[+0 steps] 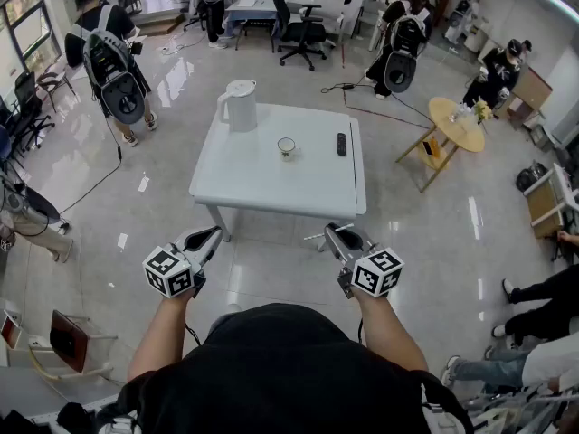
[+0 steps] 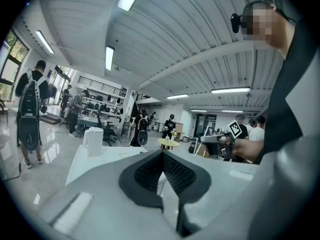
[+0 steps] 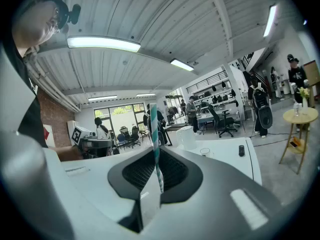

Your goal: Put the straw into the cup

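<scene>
Risk notes, head view first: the cup (image 1: pixel 286 146) sits near the middle of the white table (image 1: pixel 262 193), between a white kettle (image 1: pixel 239 104) and a dark remote (image 1: pixel 341 143). It is well apart from your left gripper (image 1: pixel 210 237) and right gripper (image 1: pixel 332 232), which both hang short of the table's near edge. The cup looks small and light, so a straw tip catching its rim could likely tip it or push it along the smooth top. Left gripper view: the jaws are pressed together with nothing between them, so you would have to part them before that gripper could steady the cup. Right gripper view: the jaws are clamped on the teal-and-white striped straw (image 3: pixel 155 149), which stands nearly upright, gripped low with a long free length above. Such a thin round straw may pivot or slide in the pads when you tilt it, and the far tip would then miss the cup's mouth. Room (busy): glossy pale floor (image 1: pixel 163 188) with glare, a loose cable (image 1: pixel 362 87), office chairs, a round wooden table (image 1: pixel 457 123) and several people standing about.
</scene>
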A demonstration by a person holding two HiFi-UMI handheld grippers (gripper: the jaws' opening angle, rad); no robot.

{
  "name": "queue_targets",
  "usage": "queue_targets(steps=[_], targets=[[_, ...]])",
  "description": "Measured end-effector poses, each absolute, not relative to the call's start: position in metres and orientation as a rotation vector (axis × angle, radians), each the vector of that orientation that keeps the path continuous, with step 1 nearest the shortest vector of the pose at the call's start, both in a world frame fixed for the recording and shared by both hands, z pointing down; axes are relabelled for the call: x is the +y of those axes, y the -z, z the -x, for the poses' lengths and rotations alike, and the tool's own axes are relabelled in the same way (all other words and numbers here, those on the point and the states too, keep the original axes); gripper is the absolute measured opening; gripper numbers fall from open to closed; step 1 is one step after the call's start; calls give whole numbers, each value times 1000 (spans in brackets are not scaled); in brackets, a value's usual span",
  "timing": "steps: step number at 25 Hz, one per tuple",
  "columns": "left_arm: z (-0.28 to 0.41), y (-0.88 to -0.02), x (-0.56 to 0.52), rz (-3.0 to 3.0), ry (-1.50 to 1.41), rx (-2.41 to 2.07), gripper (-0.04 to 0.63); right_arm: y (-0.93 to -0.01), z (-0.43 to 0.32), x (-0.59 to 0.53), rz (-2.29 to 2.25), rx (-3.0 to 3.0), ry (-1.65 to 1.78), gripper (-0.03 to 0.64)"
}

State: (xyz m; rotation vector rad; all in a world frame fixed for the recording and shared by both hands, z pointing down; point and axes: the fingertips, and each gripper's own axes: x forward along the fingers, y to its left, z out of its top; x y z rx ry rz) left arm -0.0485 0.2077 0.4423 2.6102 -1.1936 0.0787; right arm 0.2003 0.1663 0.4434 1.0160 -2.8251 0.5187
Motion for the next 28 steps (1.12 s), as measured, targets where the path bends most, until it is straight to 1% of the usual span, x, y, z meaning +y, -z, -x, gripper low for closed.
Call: queue_targets(steps=[9,20,28], targets=[[45,-442,214,-2610,-70,-1207,1,-448,-199,175,-976,-2815,-501,51],[44,-442,223,-2591,-93,-1206,2,-440,-206,169,-1030,-2856,-550,51],[44,-446,214,-2590,-94,-1188,0,-455,-210,164,-1079,-2829,-598,51]])
